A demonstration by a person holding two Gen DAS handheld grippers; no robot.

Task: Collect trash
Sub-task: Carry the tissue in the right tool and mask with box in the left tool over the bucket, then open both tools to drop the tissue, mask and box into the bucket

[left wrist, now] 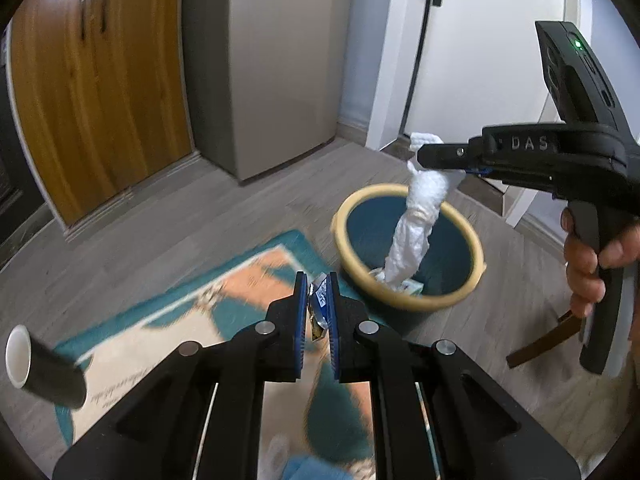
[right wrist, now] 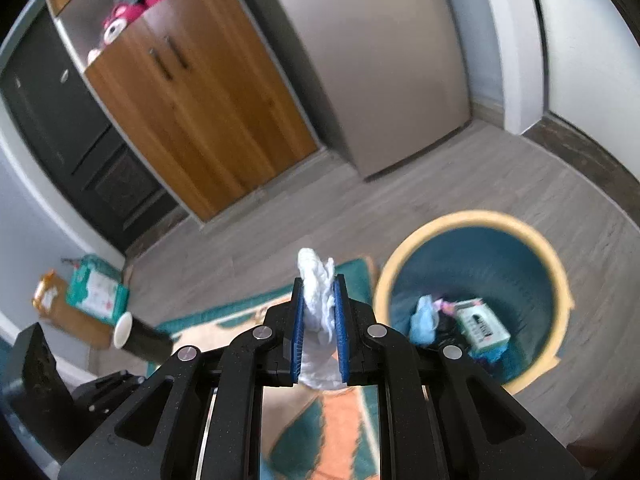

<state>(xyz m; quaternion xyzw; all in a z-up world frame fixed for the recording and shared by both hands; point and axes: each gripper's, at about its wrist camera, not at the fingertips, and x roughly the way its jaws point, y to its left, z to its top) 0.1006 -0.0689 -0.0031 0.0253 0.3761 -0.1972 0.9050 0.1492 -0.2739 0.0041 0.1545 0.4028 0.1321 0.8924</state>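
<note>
Hallway with grey wood floor (left wrist: 168,232), wooden cabinet (left wrist: 92,92) with two dark handles, a tall beige fridge (left wrist: 276,64) next to it, and a white door (left wrist: 480,40) with a black handle at the back. A teal and orange rug (left wrist: 192,312) lies on the floor below my claws. Just beside the rug stands the bin (left wrist: 408,248), dark teal inside with a yellow rim.

My left claw (left wrist: 318,308) is pinching a small crumpled wrapper (left wrist: 319,300), silver with a blue print, between the blue pads; the jaws are nearly pressed together on it. It hangs above the rug's edge, close to the bin's near rim.

My right claw (right wrist: 319,320) is clamped on a bunched white plastic bag (right wrist: 318,300); the left view shows the same claw (left wrist: 420,156) from the side, with the bag (left wrist: 412,232) drooping down from it in front of the bin's opening. Whether its lower end touches the rubbish inside, I cannot tell. A hand (left wrist: 588,264) grips the right claw's handle.

From the right view, inside the bin (right wrist: 472,300) there is a small green and white box (right wrist: 482,326), something light blue (right wrist: 424,318) and other scraps, blurred. A black tube with a white end (right wrist: 140,336) sticks into the picture at left, and a green and white pack (right wrist: 96,290) lies on a brown board by the wall.
</note>
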